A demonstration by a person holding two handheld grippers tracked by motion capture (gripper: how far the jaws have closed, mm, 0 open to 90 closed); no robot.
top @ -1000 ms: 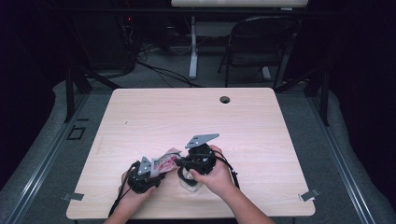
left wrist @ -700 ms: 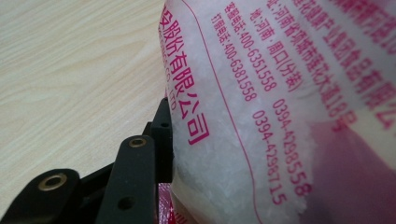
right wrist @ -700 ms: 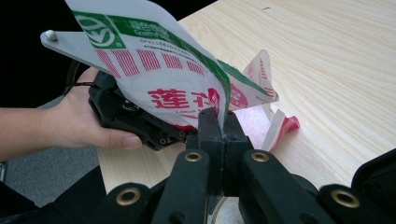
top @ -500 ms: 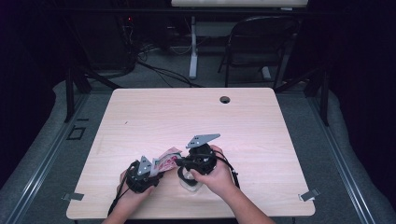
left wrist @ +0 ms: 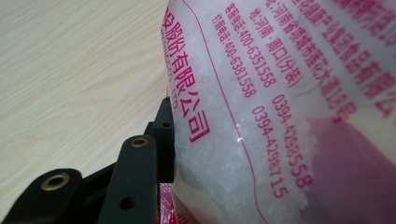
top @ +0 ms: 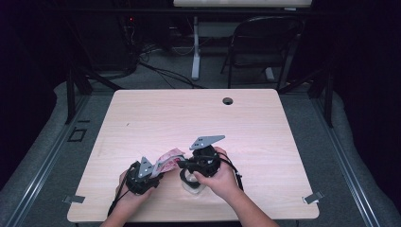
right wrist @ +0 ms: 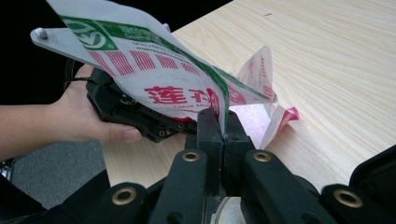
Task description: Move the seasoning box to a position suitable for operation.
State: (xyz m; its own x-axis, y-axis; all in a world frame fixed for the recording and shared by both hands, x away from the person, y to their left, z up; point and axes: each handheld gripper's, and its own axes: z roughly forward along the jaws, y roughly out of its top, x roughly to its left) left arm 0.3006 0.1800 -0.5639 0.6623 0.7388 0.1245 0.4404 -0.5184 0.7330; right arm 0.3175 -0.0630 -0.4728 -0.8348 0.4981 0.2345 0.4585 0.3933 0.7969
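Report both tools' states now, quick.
Left tool: shut on the pink-printed clear plastic bag of white granules.
Right tool: shut on that bag's edge.

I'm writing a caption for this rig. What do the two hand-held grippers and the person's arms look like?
Both are black, blocky tools. The right gripper carries a grey three-cornered plate on top; the left gripper has a smaller grey plate. The jaws are flat black bars jointed with brass-coloured rivets. A black cable trails from each gripper. The forearms are bare, no sleeves showing.
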